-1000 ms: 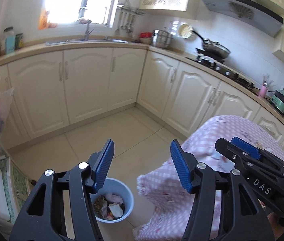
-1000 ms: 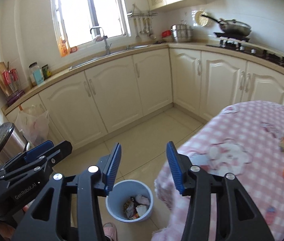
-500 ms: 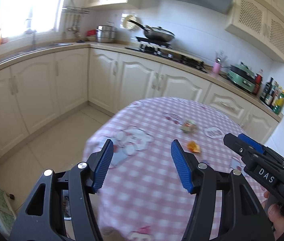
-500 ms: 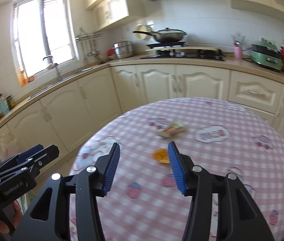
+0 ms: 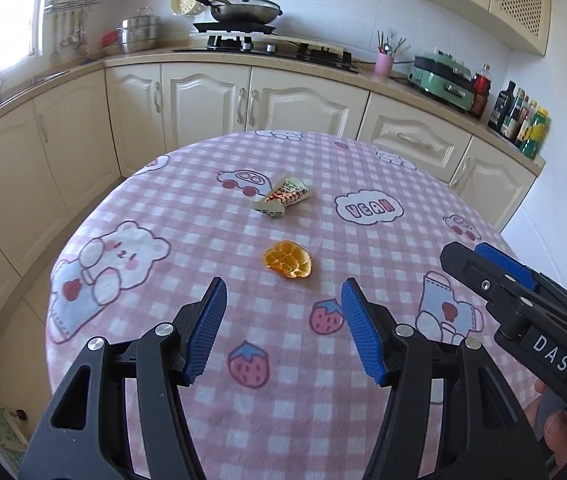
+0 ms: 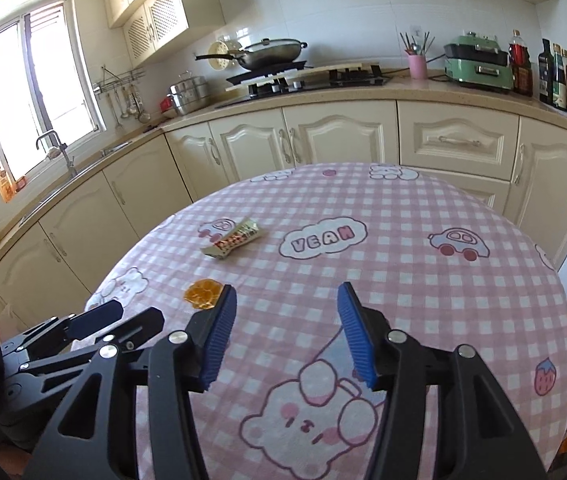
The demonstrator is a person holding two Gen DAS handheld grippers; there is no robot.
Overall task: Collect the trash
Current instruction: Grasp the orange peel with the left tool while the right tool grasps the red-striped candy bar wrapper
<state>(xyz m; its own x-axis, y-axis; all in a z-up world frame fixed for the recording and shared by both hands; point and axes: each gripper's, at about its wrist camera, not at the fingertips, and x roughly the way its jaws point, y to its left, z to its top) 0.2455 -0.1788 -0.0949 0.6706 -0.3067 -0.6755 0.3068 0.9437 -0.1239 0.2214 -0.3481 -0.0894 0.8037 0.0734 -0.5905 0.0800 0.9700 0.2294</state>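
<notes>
On the pink checked tablecloth (image 5: 187,216) lies an orange peel (image 5: 287,259), just ahead of the left gripper (image 5: 283,330), whose jaws gape with nothing between them. A crumpled snack wrapper (image 5: 283,198) sits farther back. Best to lower straight over the peel and pinch it without snagging cloth. The right gripper (image 6: 286,330), jaws just widening, is empty too. No bin or other container shows now.

Both black-framed — left gripper (image 5: 283,334), right gripper (image 6: 286,334) — ribbed blue pads.
</notes>
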